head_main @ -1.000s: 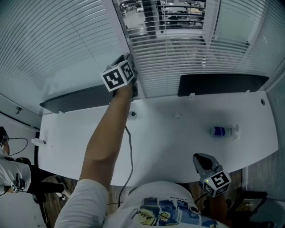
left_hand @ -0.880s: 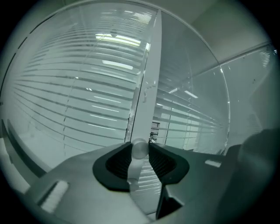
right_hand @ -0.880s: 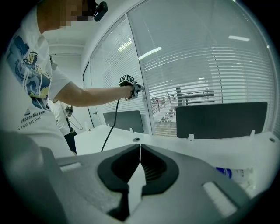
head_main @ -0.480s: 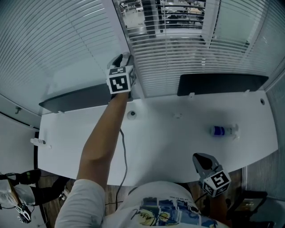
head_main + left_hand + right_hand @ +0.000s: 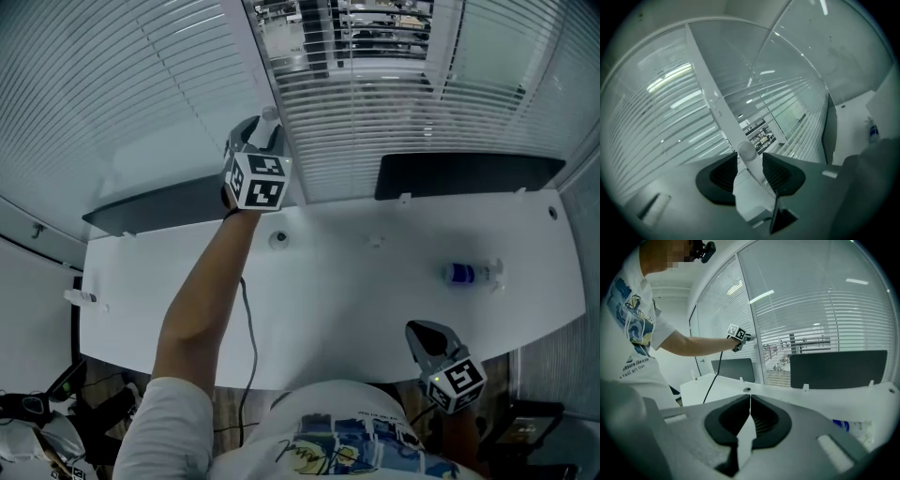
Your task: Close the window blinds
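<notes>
Left gripper [image 5: 263, 131] was up at the window post [image 5: 246, 56], jaws loose around the blind control; right gripper [image 5: 421, 332] sat idle down low.

In the left gripper view the jaws had just been opening and stood wide. A round-ended white rod [image 5: 746, 151] sat between them, probably the tilt wand, though the fisheye view made that hard to confirm. There was a gap on the right pad side, so it wasn't clamped. The blinds [image 5: 394, 112] hung down in the panes behind the white desk [image 5: 328, 309]. In the middle pane the slats were tilted enough near the top to show the room beyond. The right gripper's jaws were together with nothing between them, at the desk's near edge. A blue-labelled bottle [image 5: 466, 276] lay on the desk to the right. Two black panels [image 5: 469, 176] stood along the desk's far edge.
</notes>
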The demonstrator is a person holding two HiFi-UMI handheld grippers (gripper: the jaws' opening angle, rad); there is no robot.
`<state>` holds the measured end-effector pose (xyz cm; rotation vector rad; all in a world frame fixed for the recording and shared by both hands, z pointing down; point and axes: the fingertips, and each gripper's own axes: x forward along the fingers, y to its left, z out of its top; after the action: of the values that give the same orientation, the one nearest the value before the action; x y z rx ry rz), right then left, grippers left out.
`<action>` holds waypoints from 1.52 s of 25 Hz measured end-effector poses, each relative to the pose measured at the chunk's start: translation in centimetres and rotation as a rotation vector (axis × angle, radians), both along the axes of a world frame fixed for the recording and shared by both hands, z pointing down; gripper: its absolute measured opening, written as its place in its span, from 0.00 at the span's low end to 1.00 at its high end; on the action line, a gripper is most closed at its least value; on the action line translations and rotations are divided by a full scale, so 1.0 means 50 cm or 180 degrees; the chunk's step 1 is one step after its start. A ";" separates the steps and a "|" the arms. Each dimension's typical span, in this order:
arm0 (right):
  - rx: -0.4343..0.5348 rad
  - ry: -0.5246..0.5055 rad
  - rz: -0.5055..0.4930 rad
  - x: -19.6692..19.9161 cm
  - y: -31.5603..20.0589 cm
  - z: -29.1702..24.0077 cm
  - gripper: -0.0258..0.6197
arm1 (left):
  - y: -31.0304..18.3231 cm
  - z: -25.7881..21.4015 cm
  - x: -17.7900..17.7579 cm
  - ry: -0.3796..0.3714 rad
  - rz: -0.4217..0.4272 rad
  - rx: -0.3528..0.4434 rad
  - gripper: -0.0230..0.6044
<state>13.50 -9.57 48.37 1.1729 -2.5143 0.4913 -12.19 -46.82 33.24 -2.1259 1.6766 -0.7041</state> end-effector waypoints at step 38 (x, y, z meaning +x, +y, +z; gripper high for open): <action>-0.0076 -0.0006 0.0001 -0.005 -0.002 0.013 0.05 | -0.038 0.000 0.026 -0.2009 0.0214 0.0341 0.24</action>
<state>13.25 -9.65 49.04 1.1646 -2.5028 0.5214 -10.91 -48.71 33.23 -1.6341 1.2572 -1.0932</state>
